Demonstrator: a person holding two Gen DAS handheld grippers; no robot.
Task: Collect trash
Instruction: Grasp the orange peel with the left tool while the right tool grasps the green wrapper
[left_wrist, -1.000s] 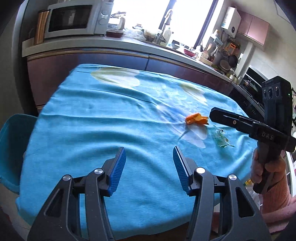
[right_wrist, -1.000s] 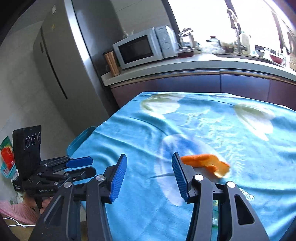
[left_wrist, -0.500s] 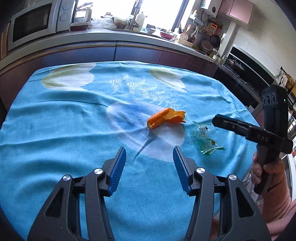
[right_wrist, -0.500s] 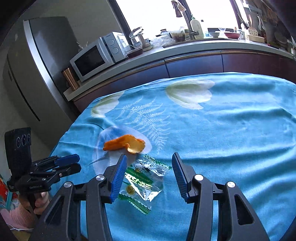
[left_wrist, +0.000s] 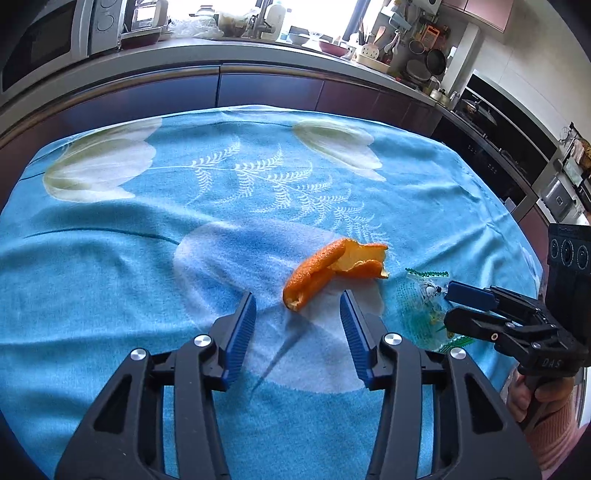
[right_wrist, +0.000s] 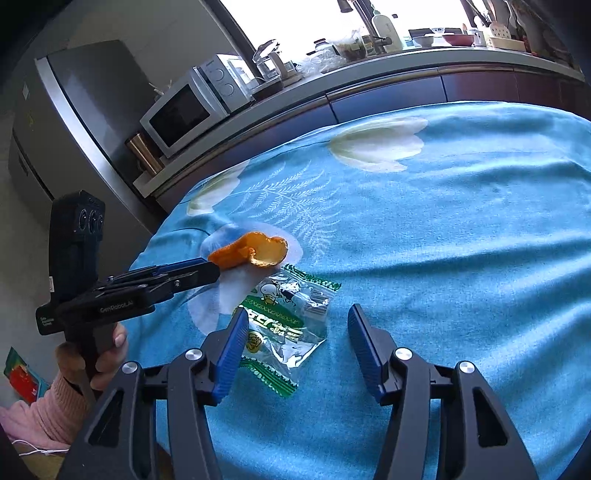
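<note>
Left wrist view: the left gripper (left_wrist: 297, 314) hangs low over the blue flowered tablecloth (left_wrist: 129, 266), its blue-padded jaws set at a middling width and closing, with the near end of the orange peel (left_wrist: 328, 271) just beyond the tips and nothing pressed between the pads. A second ago the peel lay far off toward the cloth's right edge; now it sits directly ahead, and the microwave (left_wrist: 40, 40) has slid to the upper left corner of the view. The clear green-printed wrapper (left_wrist: 424, 310) lies just beside the peel, nearer the cloth's right edge. There the right gripper (left_wrist: 448, 304) reaches in over the wrapper, where before it was held high and clear of the cloth.

Right wrist view: the right gripper (right_wrist: 295, 345) stands with jaws at medium spread and opening; the wrapper (right_wrist: 284, 325) lies flat on the cloth between them, its left part hidden behind the left pad, and whether that pad touches it cannot be told. A second ago only the peel (right_wrist: 251, 253) showed ahead of these jaws; the wrapper has since come fully into view. The left gripper (right_wrist: 212, 269), held by a hand (right_wrist: 92, 358) in a pink sleeve (right_wrist: 40, 410), now points at the peel from the cloth's left edge. The counter (right_wrist: 369, 70) and refrigerator (right_wrist: 66, 122) stand behind.
</note>
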